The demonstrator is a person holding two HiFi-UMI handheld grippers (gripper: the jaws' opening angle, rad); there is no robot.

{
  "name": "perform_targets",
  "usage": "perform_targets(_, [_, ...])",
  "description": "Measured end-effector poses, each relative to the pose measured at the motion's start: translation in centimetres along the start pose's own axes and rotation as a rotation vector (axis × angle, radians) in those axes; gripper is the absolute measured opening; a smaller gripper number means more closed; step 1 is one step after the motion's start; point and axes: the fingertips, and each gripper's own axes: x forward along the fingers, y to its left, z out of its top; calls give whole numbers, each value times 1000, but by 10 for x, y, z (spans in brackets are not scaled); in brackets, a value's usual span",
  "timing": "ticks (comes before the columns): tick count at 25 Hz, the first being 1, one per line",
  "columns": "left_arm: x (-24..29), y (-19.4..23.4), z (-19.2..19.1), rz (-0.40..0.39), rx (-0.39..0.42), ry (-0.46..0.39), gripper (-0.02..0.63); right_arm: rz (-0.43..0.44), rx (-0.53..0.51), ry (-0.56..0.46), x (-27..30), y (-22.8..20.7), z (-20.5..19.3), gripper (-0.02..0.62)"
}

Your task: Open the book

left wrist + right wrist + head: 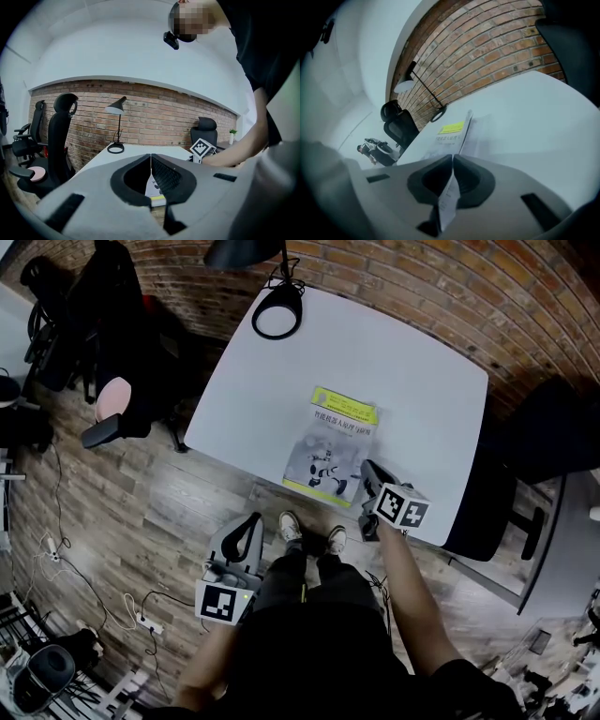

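The book (333,446) lies on the white table (403,362) near its front edge; its cover is grey-white with a yellow band along the far end. My right gripper (367,476) is at the book's near right corner, shut on the cover's edge. In the right gripper view the thin cover (449,194) runs between the closed jaws of the right gripper (453,159) and is lifted off the pages (476,138) beneath. My left gripper (251,523) hangs below the table's front edge, over the floor; in its own view the left gripper (150,159) is shut with nothing in it.
A black desk lamp (277,310) stands at the table's far left corner. Black office chairs (112,306) and a pink-seated stool (112,399) stand left of the table, another black chair (553,432) to the right. A brick wall (422,287) runs behind. Cables lie on the wooden floor (103,549).
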Motion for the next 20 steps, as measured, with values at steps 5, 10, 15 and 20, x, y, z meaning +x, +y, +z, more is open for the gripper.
perform_targets(5, [-1, 4, -1, 4, -11, -2, 26, 134, -192, -22, 7, 48, 14, 40])
perform_targets(10, [-7, 11, -2, 24, -22, -2, 26, 250, -323, -24, 29, 86, 12, 60])
perform_targets(15, [-15, 21, -5, 50, -30, 6, 25, 311, -221, -60, 48, 97, 13, 21])
perform_targets(20, [-21, 30, -8, 76, -49, 4, 25, 216, -164, -174, 53, 84, 32, 14])
